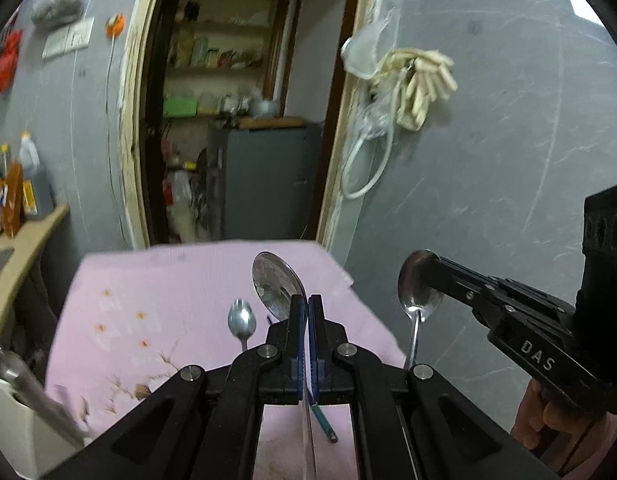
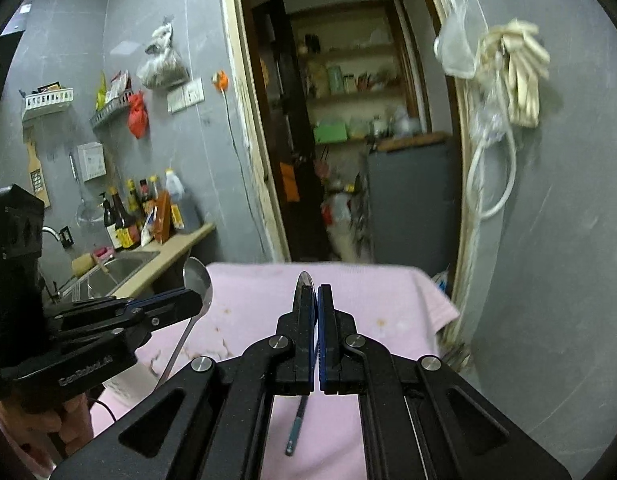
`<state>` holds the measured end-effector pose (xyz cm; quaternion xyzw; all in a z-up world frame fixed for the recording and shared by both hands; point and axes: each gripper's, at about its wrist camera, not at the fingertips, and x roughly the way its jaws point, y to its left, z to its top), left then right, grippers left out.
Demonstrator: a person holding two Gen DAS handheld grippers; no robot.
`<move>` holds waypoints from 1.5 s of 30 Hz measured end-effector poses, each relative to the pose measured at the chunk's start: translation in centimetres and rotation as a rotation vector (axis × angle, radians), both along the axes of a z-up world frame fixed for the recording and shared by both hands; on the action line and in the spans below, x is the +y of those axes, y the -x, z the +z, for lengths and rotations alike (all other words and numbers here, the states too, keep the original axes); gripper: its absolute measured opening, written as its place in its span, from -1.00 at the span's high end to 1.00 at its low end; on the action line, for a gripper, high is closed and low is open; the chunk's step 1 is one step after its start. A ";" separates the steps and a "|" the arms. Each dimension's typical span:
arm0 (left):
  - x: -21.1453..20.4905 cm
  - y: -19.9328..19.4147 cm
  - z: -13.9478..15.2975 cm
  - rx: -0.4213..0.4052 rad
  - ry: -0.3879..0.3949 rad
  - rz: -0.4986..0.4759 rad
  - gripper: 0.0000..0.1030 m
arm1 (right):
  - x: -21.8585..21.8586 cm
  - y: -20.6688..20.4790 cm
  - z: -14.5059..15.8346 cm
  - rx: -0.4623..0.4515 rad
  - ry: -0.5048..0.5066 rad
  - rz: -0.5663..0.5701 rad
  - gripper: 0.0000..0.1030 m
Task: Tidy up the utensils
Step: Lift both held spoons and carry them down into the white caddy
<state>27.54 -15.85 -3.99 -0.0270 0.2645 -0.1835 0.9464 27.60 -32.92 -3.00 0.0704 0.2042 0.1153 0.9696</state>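
Two spoons are up off the table, one in each of my grippers. L gripper [image 1: 304, 312] is clamped on the big spoon [image 1: 274, 284], bowl sticking up past the fingertips, handle running down between the pads toward me. R gripper [image 2: 317, 304] is clamped on the second spoon [image 1: 418, 288]; in the L view I see its bowl pinched at the tip of the R jaws, handle hanging down. In the R view only a sliver of that bowl shows above the L pad [image 2: 306, 312]. Both held spoons sit near each other, apart, R one on the right.

A small spoon [image 1: 241, 322] lies on the pink cloth [image 1: 148, 304], just left of my L gripper. A teal-handled utensil [image 1: 324, 422] lies on the cloth near me, under the jaws; can't tell what kind. White bin [image 1: 12, 420] at near left edge holds something blurred.
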 end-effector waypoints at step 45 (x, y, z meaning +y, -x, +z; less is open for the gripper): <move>30.4 4.2 2.6 -0.209 0.379 0.288 0.95 | 26.0 2.1 3.4 -0.277 0.211 0.107 0.96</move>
